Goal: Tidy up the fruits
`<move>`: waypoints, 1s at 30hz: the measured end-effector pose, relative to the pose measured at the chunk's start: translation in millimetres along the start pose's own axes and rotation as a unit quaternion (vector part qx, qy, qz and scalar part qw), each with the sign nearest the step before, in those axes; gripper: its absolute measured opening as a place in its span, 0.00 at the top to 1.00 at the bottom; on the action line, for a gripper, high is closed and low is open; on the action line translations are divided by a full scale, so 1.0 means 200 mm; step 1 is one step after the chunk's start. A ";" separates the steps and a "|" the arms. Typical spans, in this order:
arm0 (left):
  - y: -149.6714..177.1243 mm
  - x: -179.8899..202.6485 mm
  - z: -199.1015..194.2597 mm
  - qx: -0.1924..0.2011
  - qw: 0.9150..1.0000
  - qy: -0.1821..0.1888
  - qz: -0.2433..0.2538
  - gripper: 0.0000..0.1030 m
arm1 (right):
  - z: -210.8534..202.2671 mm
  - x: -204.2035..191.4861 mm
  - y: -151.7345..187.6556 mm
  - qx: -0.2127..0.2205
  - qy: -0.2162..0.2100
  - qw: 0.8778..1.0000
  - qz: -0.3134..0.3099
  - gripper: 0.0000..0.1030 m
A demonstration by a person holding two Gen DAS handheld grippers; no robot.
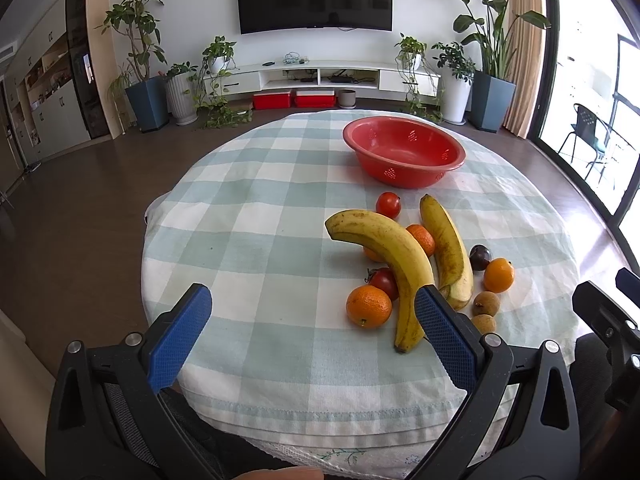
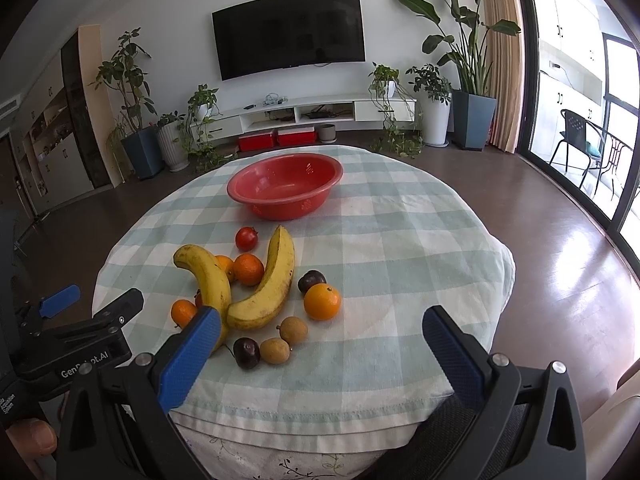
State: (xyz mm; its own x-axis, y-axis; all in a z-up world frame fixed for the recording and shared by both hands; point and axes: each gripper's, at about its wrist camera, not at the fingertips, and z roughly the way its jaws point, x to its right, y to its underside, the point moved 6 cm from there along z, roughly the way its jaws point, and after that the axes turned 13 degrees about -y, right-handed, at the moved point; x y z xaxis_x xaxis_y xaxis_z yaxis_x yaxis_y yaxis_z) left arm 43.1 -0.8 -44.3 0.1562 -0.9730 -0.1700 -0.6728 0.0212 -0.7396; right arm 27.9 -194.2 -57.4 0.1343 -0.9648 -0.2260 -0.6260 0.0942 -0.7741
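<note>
A red bowl stands empty at the far side of a round table with a checked cloth. Closer lie two bananas, several oranges, two tomatoes, dark plums and small brown longans. My left gripper is open above the near edge, left of the fruit. My right gripper is open just short of the pile.
The table's near edge drops off close to both grippers. The other gripper shows at the side of each view. Dark floor, potted plants and a TV cabinet lie beyond.
</note>
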 end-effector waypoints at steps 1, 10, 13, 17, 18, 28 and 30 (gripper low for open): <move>0.00 0.00 0.00 0.000 1.000 0.000 0.000 0.00 | 0.00 0.00 0.00 0.000 0.000 1.000 0.000 0.00; 0.00 0.00 0.00 0.000 1.000 -0.001 0.000 0.00 | 0.00 0.01 0.02 -0.002 0.000 1.000 0.002 0.00; 0.00 0.00 0.00 0.000 1.000 -0.001 0.000 0.00 | 0.00 0.01 0.02 -0.002 0.001 1.000 0.001 0.00; 0.00 0.00 0.00 0.001 1.000 -0.001 0.001 0.00 | 0.01 0.01 0.02 -0.006 0.002 1.000 0.002 0.00; 0.00 0.00 0.00 0.001 1.000 -0.001 0.000 0.00 | 0.01 0.01 0.03 -0.006 0.002 1.000 0.002 0.00; 0.01 -0.01 0.01 0.000 1.000 -0.001 0.001 0.00 | 0.01 0.02 0.04 -0.008 0.002 1.000 0.003 0.00; 0.01 -0.01 0.01 0.000 1.000 -0.002 0.001 0.00 | 0.01 0.02 0.05 -0.008 0.003 1.000 0.002 0.00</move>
State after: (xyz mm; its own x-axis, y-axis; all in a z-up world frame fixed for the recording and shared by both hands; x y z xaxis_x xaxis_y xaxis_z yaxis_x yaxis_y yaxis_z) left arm 42.7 2.2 -46.2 0.1577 -0.9721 -0.1738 -0.6726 0.0231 -0.7396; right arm 24.2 -196.0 -66.3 0.1274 -0.9656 -0.2267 -0.6390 0.0949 -0.7633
